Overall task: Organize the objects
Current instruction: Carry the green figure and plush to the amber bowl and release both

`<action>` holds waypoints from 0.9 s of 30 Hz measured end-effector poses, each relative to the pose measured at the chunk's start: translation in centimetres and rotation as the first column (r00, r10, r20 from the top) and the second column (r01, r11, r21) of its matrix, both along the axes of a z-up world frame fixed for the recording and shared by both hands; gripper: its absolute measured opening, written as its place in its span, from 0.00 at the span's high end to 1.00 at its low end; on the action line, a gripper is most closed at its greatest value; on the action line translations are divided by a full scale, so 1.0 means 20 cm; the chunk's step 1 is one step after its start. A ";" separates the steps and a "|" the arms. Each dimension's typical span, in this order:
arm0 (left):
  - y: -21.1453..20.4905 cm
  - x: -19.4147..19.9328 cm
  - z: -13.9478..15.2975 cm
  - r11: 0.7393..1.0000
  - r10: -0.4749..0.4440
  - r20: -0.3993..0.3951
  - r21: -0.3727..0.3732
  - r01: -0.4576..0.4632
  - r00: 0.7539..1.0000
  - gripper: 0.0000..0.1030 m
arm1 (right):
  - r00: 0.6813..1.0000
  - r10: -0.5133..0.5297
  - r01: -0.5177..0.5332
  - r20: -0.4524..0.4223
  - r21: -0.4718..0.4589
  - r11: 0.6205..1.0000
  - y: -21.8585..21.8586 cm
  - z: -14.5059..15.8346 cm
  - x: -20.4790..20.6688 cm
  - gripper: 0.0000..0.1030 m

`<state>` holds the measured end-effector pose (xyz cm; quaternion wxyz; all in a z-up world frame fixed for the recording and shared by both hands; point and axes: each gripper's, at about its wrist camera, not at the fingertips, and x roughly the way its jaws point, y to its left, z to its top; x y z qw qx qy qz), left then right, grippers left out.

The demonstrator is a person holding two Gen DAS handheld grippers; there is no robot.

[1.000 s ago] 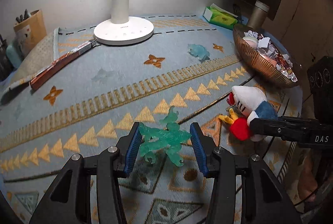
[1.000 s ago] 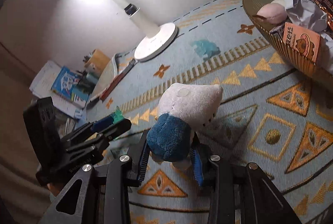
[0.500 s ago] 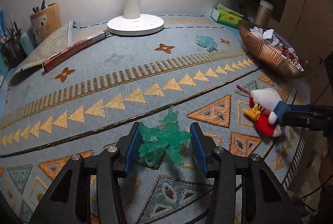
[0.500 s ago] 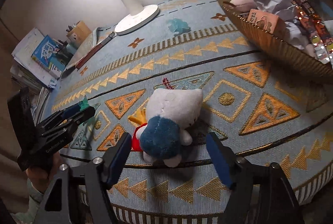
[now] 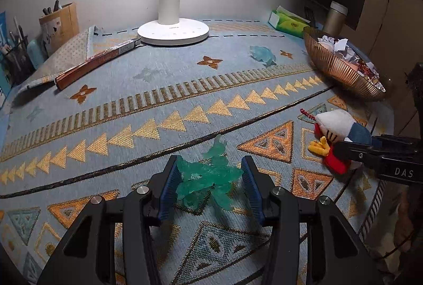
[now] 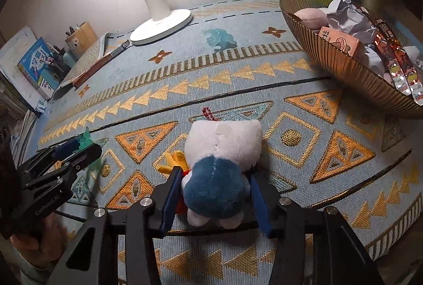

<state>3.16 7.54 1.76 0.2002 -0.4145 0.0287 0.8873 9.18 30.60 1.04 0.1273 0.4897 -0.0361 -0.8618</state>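
A translucent green toy figure (image 5: 208, 179) sits between the pads of my left gripper (image 5: 210, 185), which is shut on it just above the patterned cloth (image 5: 158, 105). A plush duck (image 6: 219, 166), white with a blue cap and red body, lies on the cloth. My right gripper (image 6: 215, 196) is around its blue end, jaws closed in against it. The duck also shows in the left wrist view (image 5: 335, 134) with the right gripper's fingers (image 5: 370, 152) at it. The left gripper shows in the right wrist view (image 6: 76, 150).
A copper bowl (image 5: 335, 68) of wrappers and paper stands at the right. A white lamp base (image 5: 173, 32) stands at the back, a blue figure (image 5: 261, 54) near it. A long flat box (image 5: 95, 65), pen holders (image 5: 59, 23) and a green tissue pack (image 5: 289, 23) line the edges.
The right gripper, open wide half a second ago with the duck lying free, has closed in on the duck's blue end. The left gripper still holds the green figure and has pulled back slightly.
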 end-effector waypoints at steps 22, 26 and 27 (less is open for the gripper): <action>0.66 -0.32 0.73 0.971 -0.210 -0.315 0.045 0.236 0.926 0.57 | 0.879 -0.272 0.224 -0.392 -0.166 0.961 0.81 0.84 0.01 0.64; 0.90 -0.44 0.71 0.950 -0.275 -0.304 0.061 0.307 0.912 0.57 | 0.855 -0.360 0.308 -0.374 -0.192 0.932 1.03 0.86 -0.16 0.64; 0.96 -0.46 0.69 0.944 -0.290 -0.294 0.066 0.323 0.911 0.57 | 0.850 -0.380 0.328 -0.365 -0.198 0.924 1.08 0.84 -0.21 0.64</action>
